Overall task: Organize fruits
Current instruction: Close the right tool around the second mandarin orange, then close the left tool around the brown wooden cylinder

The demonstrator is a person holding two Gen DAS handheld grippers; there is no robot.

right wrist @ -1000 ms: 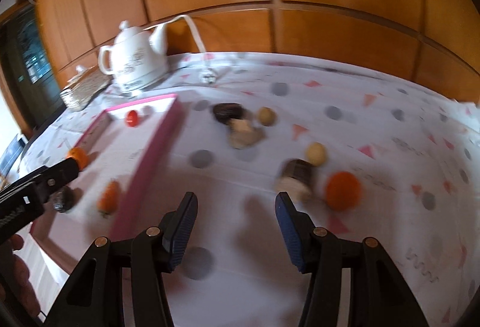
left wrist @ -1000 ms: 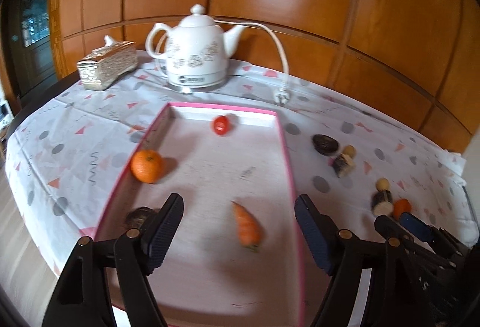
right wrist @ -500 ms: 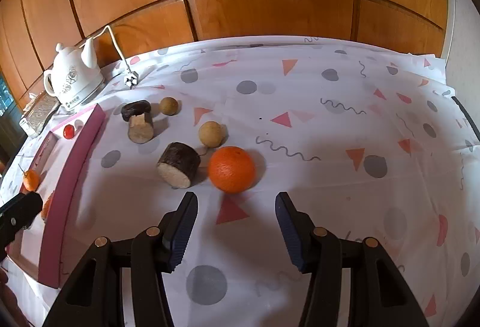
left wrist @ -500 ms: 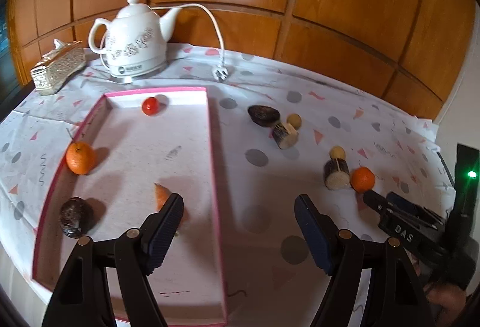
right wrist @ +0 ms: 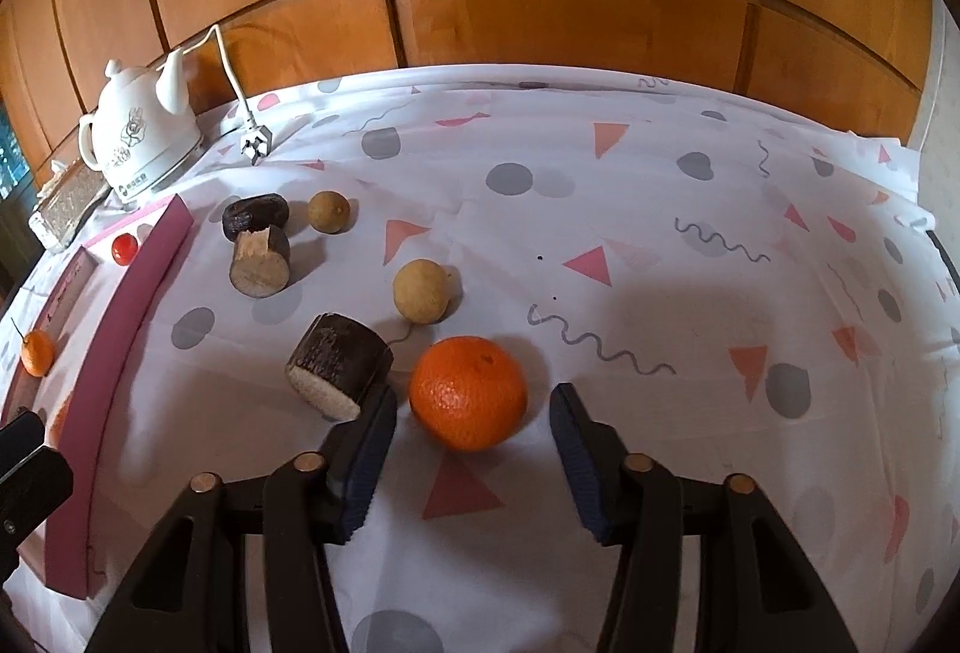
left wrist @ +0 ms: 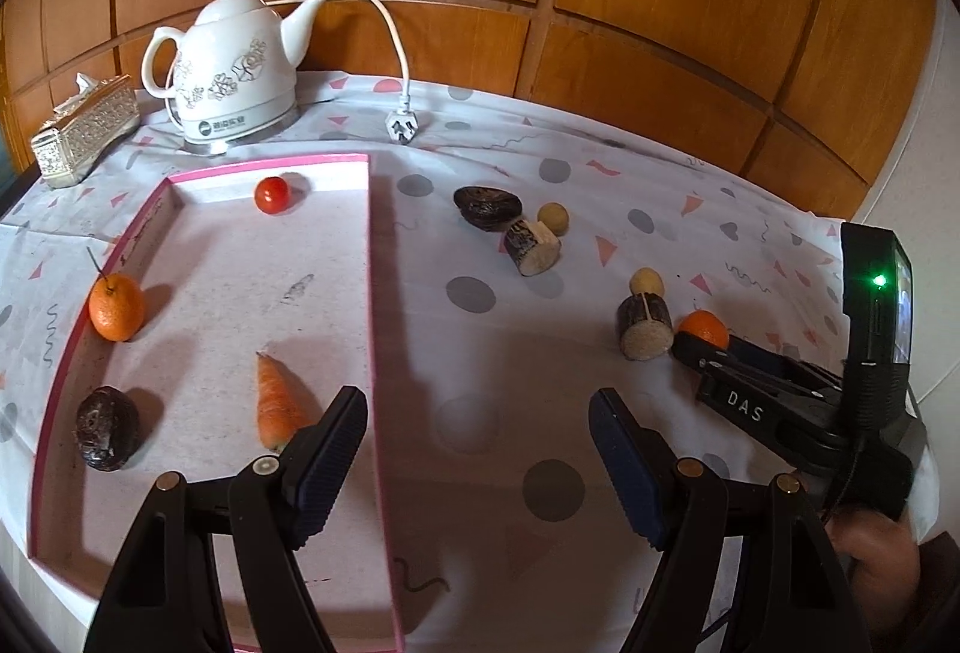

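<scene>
An orange [right wrist: 469,391] lies on the patterned cloth, just in front of and between the tips of my open right gripper [right wrist: 474,420]; it also shows in the left wrist view [left wrist: 706,328]. A pink tray [left wrist: 371,293] holds a small orange [left wrist: 116,306], a red tomato [left wrist: 272,195], a carrot [left wrist: 277,401] and a dark fruit [left wrist: 107,427]. My left gripper [left wrist: 478,422] is open and empty over the tray's right rim. Two tan round fruits [right wrist: 422,291] [right wrist: 328,211] and a dark fruit [right wrist: 255,214] lie loose on the cloth.
Two cut wood-like stubs [right wrist: 337,366] [right wrist: 260,260] lie near the orange, the nearer one touching my right gripper's left finger. A white kettle [left wrist: 231,71] with cord and plug [left wrist: 400,125] and a silver tissue box [left wrist: 84,131] stand at the back. Wooden wall panels lie behind.
My right gripper has moved forward so the orange now sits between its tips. My left gripper's view has shifted slightly; the tray contents have not moved.
</scene>
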